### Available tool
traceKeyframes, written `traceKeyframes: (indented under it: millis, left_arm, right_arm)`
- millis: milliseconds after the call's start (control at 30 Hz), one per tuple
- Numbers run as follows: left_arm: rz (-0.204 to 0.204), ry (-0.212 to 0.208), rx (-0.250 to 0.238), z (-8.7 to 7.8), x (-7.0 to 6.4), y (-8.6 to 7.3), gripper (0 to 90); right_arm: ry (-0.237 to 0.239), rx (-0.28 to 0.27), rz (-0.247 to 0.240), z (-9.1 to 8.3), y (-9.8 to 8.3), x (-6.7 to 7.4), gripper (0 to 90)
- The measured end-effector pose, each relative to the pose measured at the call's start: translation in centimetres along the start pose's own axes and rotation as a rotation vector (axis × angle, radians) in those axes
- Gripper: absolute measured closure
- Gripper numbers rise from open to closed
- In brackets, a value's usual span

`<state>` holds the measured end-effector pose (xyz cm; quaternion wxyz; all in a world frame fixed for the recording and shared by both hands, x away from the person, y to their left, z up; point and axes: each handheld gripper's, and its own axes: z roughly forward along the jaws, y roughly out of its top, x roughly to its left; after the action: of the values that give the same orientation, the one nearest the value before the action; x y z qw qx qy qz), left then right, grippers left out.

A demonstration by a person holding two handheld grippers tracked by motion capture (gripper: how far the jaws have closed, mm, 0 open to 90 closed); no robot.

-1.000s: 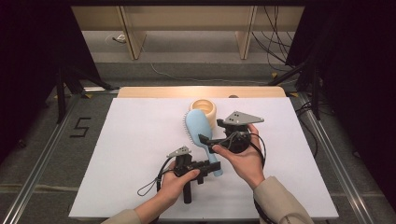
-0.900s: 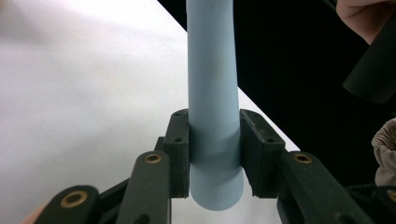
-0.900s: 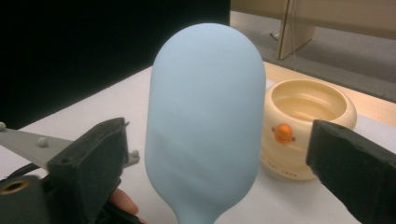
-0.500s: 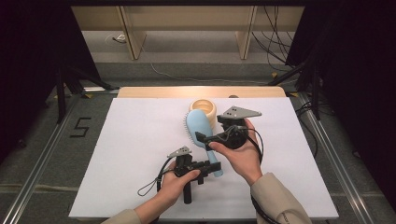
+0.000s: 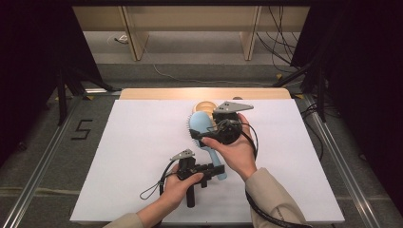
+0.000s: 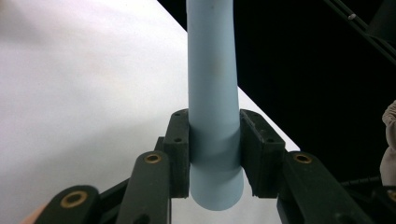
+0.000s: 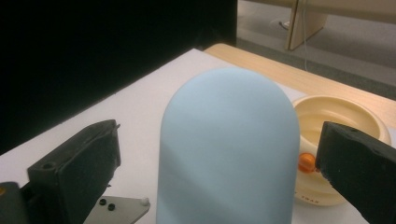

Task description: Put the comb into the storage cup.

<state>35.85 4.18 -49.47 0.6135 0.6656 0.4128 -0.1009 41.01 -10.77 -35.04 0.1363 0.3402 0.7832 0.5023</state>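
My left tongs (image 5: 215, 171) are clamped on the handle end of the light blue brush (image 5: 202, 124), pads pressed to both sides of it; in the left gripper view (image 6: 215, 154) the handle runs straight up between the jaws. The brush lies on the white bench (image 5: 123, 142), head pointing away from me, just beside a cream bowl (image 5: 205, 104) near the far edge. My right tongs (image 5: 209, 138) are at the brush head with jaws spread wide, having just been opening. In the right gripper view (image 7: 224, 172) the rounded back of the head (image 7: 229, 149) sits between the jaws with a clear gap on either side, so nothing is gripped there. The bowl (image 7: 341, 116) shows behind, with a small orange bead (image 7: 306, 162) on it.
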Motion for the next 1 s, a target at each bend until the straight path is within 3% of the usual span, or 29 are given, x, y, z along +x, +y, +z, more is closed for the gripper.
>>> traceKeyframes:
  millis: [433,1000]
  left_arm:
    - [0.006,-0.004,0.001,0.0,-0.1,0.0,65.4]
    - [0.012,-0.008,0.003,0.0,-0.1,0.0,65.4]
  right_arm:
    - [-0.026,0.037,0.009,1.4,0.8,-0.4,1.5]
    - [-0.012,0.090,0.015,2.8,1.6,-0.4,2.6]
